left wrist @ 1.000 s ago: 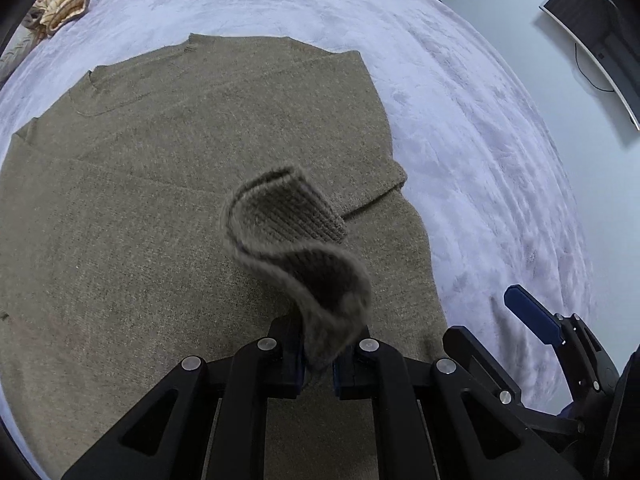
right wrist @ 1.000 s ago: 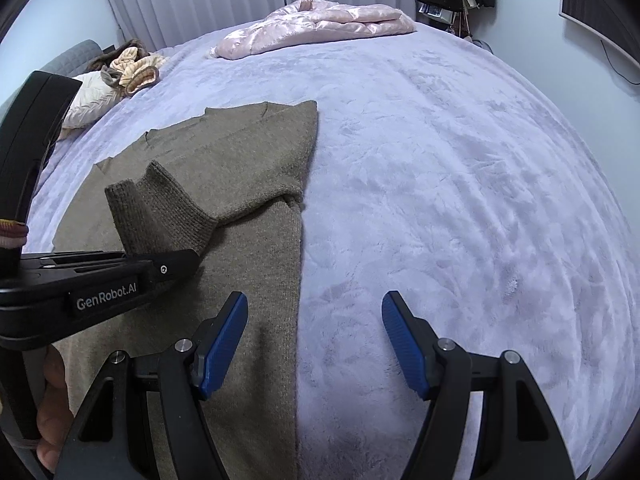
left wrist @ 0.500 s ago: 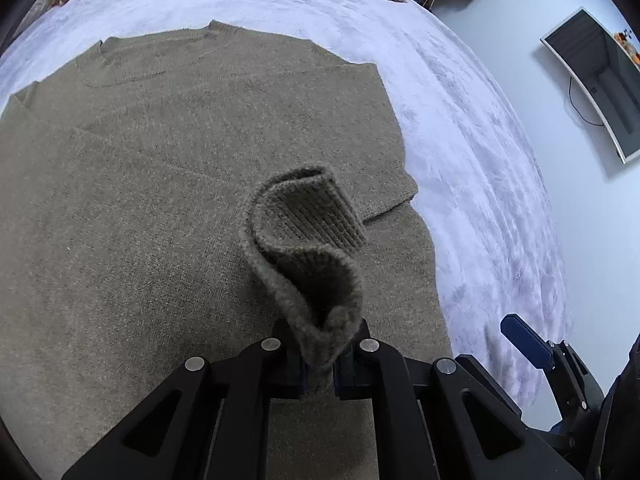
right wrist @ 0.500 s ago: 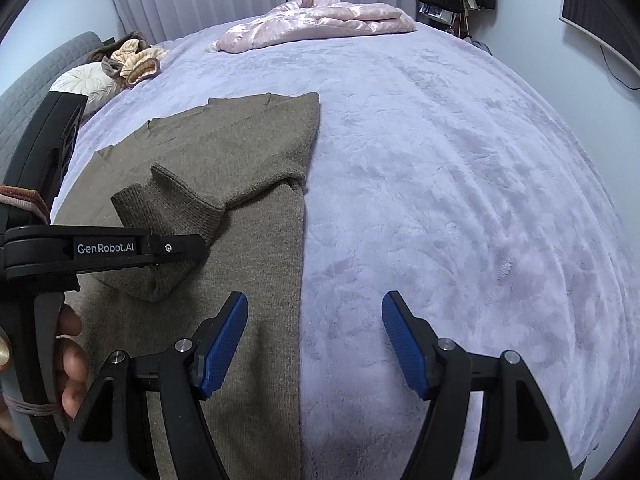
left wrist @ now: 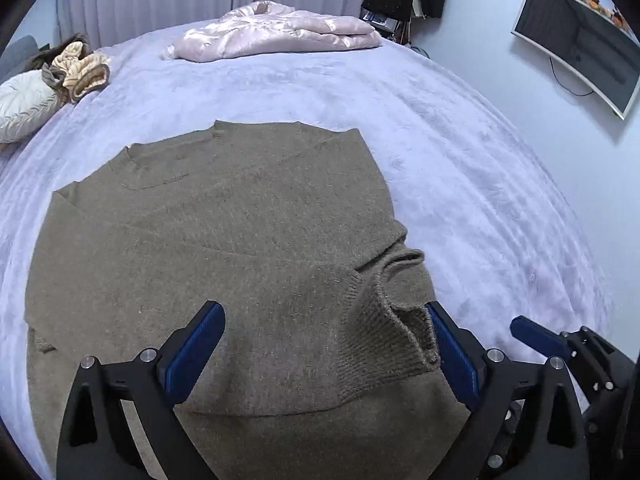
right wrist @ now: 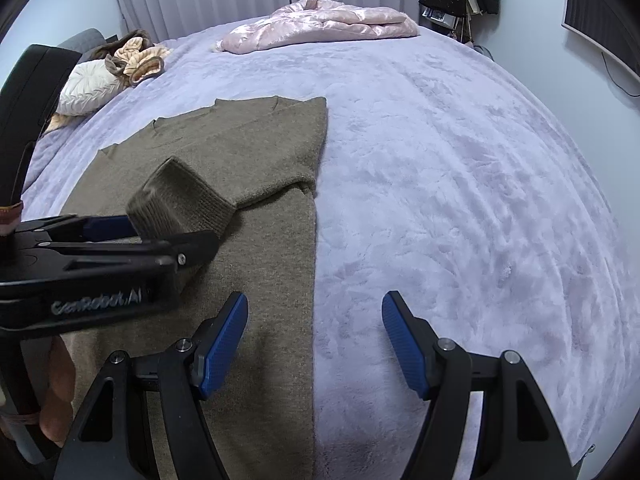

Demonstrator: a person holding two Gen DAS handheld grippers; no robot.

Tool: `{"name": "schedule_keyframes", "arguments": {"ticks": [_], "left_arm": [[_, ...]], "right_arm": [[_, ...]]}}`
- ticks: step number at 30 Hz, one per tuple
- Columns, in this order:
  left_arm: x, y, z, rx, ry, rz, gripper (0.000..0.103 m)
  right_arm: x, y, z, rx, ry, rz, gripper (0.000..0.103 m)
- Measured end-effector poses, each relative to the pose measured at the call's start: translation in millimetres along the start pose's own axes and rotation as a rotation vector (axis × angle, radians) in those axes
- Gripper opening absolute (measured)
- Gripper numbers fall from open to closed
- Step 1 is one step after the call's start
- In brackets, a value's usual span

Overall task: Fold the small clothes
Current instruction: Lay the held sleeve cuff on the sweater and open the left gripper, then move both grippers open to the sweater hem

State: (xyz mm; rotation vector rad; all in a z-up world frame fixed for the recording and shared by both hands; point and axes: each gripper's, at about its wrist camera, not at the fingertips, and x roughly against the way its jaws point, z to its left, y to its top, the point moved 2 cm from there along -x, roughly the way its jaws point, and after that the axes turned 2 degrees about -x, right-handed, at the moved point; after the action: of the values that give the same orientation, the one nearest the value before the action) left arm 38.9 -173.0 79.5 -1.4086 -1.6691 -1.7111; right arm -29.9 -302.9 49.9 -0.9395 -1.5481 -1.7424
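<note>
An olive knit sweater [left wrist: 208,248] lies flat on the lavender bedcover [left wrist: 460,168], its right sleeve folded in across the body. The sleeve's ribbed cuff [left wrist: 400,336] slumps on the sweater, loose between the jaws of my left gripper [left wrist: 323,312], which are opening wide; it leans by the right finger and no pad presses it. In the right wrist view the cuff [right wrist: 180,196] shows blurred at the left gripper [right wrist: 160,232]. My right gripper [right wrist: 315,308] stands open over the sweater's [right wrist: 260,148] right edge, holding nothing.
A pink satin quilt [left wrist: 280,36] lies at the far side of the bed. A white pillow [left wrist: 24,108] and beige clothes [left wrist: 82,72] sit far left. A screen [left wrist: 580,52] hangs on the right wall, and bags [left wrist: 396,0] hang beyond the bed.
My left gripper, shut on the cuff before, has opened wide and let it go. The gripper rose and tilted up, and the cuff dropped onto the sweater. The right gripper stayed put.
</note>
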Motion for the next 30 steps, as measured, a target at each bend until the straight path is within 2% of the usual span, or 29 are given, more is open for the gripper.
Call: {"name": "schedule_keyframes", "arguments": {"ticks": [11,14,16,17,19,22,23,26,28,30], "left_arm": [[19.0,-7.6,42.5,0.115,-0.099,0.011,0.098],[30.5,-9.0,41.1,0.092,-0.194,0.005,0.098],[44.9,-8.1,37.0,0.064,-0.256,-0.038,0.098],[53.5,-7.4,35.9,0.045,-0.265,-0.070,0.098],[61.7,-5.0,38.5,0.028,-0.222,-0.108,0.098],[58.2,-1.9,55.3,0.033,-0.077,-0.118,0.098],[54.5,-2.2,65.6,0.053,-0.023,-0.111,0.098],[43.5,-4.8,94.3,0.125,0.068,-0.107,0.098],[31.0,-8.7,113.2,0.154,0.105,-0.064,0.098],[16.6,-16.1,132.1,0.191,0.084,-0.008,0.098]], "right_arm": [[2.3,0.8,4.6,-0.002,0.008,-0.005,0.073],[5.5,1.3,8.8,0.001,0.011,-0.017,0.073],[8.9,1.8,11.5,0.006,0.006,-0.028,0.073],[10.7,1.9,12.7,0.010,0.004,-0.032,0.073],[15.4,1.9,14.3,0.017,-0.004,-0.042,0.073],[21.7,4.1,16.4,0.021,-0.002,-0.060,0.073],[23.8,5.5,17.7,0.021,0.004,-0.067,0.073],[27.5,10.0,23.9,0.029,0.015,-0.092,0.073],[23.8,13.1,32.2,0.035,0.064,-0.092,0.081],[11.6,14.8,41.7,0.039,0.111,-0.066,0.081]]}}
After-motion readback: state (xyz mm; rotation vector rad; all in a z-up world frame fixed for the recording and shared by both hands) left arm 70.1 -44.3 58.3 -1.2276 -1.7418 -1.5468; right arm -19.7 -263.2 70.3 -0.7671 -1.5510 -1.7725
